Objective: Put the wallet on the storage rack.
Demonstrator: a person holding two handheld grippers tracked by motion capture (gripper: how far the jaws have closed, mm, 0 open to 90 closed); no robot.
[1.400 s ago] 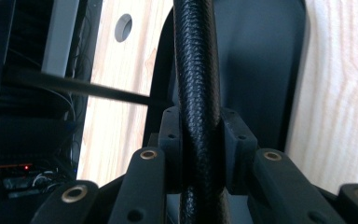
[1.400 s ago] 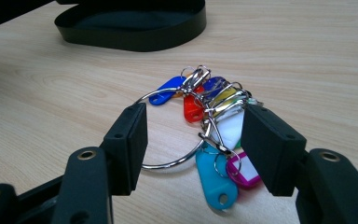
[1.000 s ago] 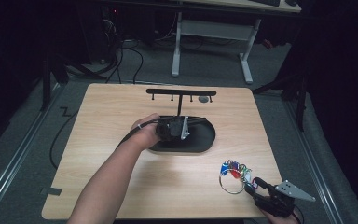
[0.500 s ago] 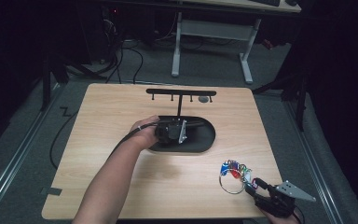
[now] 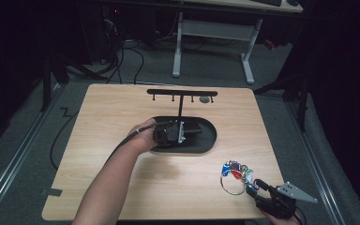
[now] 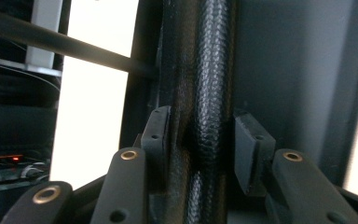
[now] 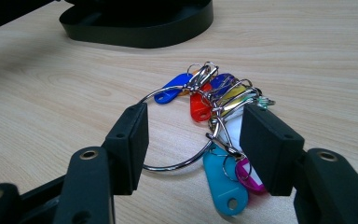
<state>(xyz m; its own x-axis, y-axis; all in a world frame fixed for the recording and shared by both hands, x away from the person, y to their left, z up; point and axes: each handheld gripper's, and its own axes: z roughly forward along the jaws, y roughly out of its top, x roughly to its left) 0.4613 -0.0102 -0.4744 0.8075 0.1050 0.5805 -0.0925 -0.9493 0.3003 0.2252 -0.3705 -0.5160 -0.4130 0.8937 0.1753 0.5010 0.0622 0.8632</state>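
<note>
A black stand with an oval base (image 5: 207, 140), an upright post (image 5: 182, 108) and a hooked crossbar (image 5: 183, 93) is at the table's middle. My left gripper (image 5: 178, 132) lies over the base at the post's foot. In the left gripper view the textured black post (image 6: 209, 84) stands between the pads of my left gripper (image 6: 201, 140), whose jaws have just been opening; the right pad (image 6: 248, 144) stands off it. A steel key ring with coloured tags (image 5: 234, 174) lies at the front right. My right gripper (image 7: 196, 140) is open around the ring (image 7: 200, 93).
A small grey thing (image 5: 205, 99) hangs under the crossbar's right end. The table's front edge (image 5: 168, 218) runs just below my right gripper (image 5: 258, 188). Beyond the table stand a white desk frame (image 5: 178, 51) and cables on the floor.
My left hand has shifted very slightly over the stand's base. The right gripper and the key ring have not moved.
</note>
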